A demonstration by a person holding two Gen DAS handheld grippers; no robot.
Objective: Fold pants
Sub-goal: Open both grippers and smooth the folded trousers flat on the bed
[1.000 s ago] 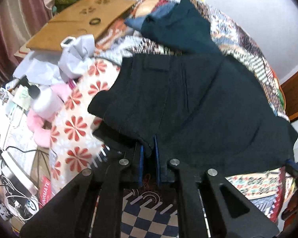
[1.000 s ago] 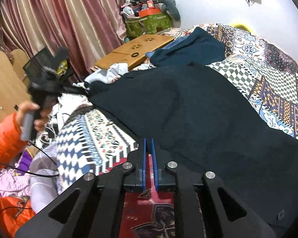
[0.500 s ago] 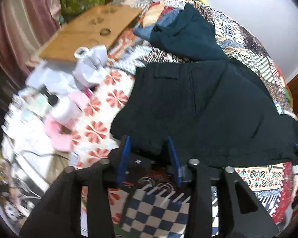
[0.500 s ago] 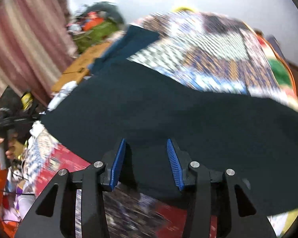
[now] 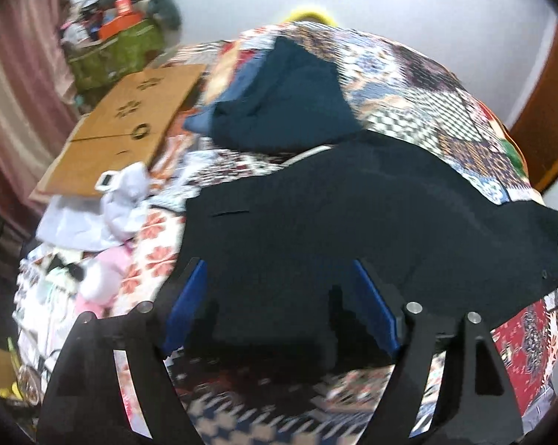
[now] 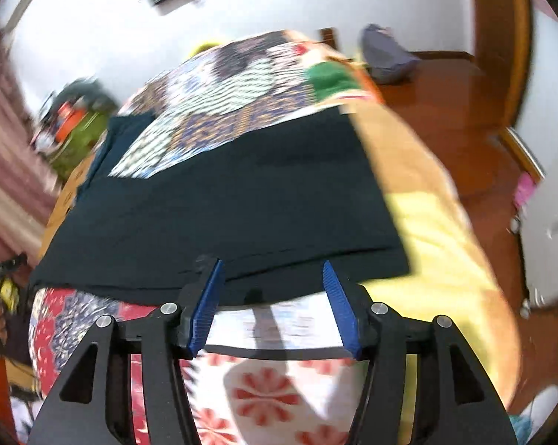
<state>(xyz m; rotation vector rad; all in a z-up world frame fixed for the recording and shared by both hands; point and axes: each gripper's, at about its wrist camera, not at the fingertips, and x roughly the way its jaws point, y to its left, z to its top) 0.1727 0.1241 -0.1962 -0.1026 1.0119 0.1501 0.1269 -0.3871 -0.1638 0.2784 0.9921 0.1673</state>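
Both views are blurred, so the fine folds of the pants [image 5: 353, 222] are hard for you to read. They lie spread dark and flat on the patterned bed [image 5: 408, 85]; in the right wrist view the same pants [image 6: 223, 200] reach across the bed to its right edge. Your left claw [image 5: 279, 296] is opening, its blue pads apart over the near hem and not pressing it. Your right claw [image 6: 273, 289] is opening too, with the near edge of the cloth between the pads but not pinched. One second ago both claws were pressed together. The far dark garment [image 5: 286, 100] is partly cut off behind the pants.
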